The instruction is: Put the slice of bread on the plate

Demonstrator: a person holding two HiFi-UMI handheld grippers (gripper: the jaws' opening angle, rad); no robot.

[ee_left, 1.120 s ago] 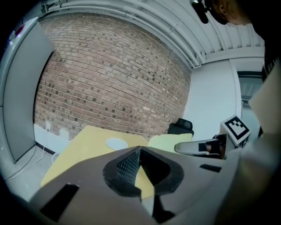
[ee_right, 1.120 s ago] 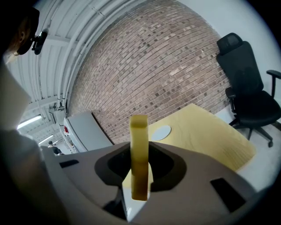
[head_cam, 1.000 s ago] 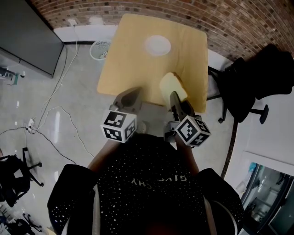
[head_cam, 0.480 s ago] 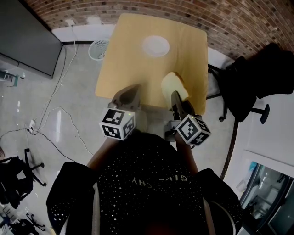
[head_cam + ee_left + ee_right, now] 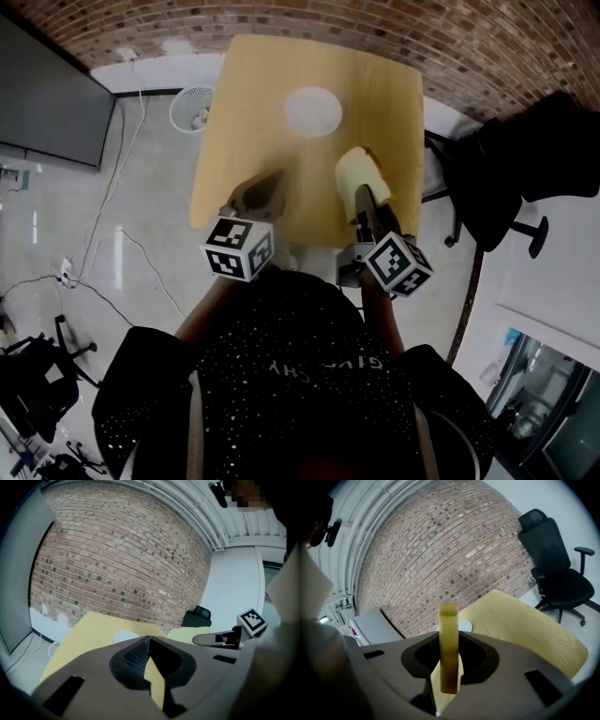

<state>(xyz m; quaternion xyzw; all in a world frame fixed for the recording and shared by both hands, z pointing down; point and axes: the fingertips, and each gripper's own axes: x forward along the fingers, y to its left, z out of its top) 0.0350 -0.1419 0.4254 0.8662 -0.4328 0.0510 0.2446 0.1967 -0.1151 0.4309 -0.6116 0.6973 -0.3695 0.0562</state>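
A pale yellow slice of bread [image 5: 359, 171] stands on edge between the pads of my right gripper [image 5: 365, 195], which is shut on it above the near right part of the wooden table [image 5: 253, 112]. In the right gripper view the slice [image 5: 449, 639] is edge-on, and the white plate [image 5: 464, 626] peeks out just behind it. The plate [image 5: 313, 111] lies empty at the table's far middle. My left gripper [image 5: 270, 180] hovers over the near left edge of the table, shut with nothing in it [image 5: 149, 640]. In the left gripper view the plate [image 5: 124, 637] lies ahead.
A black office chair [image 5: 525, 159] stands to the right of the table. A white mesh bin [image 5: 192, 108] sits on the floor at the table's far left corner. A dark panel [image 5: 47, 103] and floor cables [image 5: 112, 234] lie to the left. A brick wall [image 5: 281, 19] runs behind the table.
Both grippers have moved forward from the near edge to over the table, nearer the plate. The bread stays in the right gripper.
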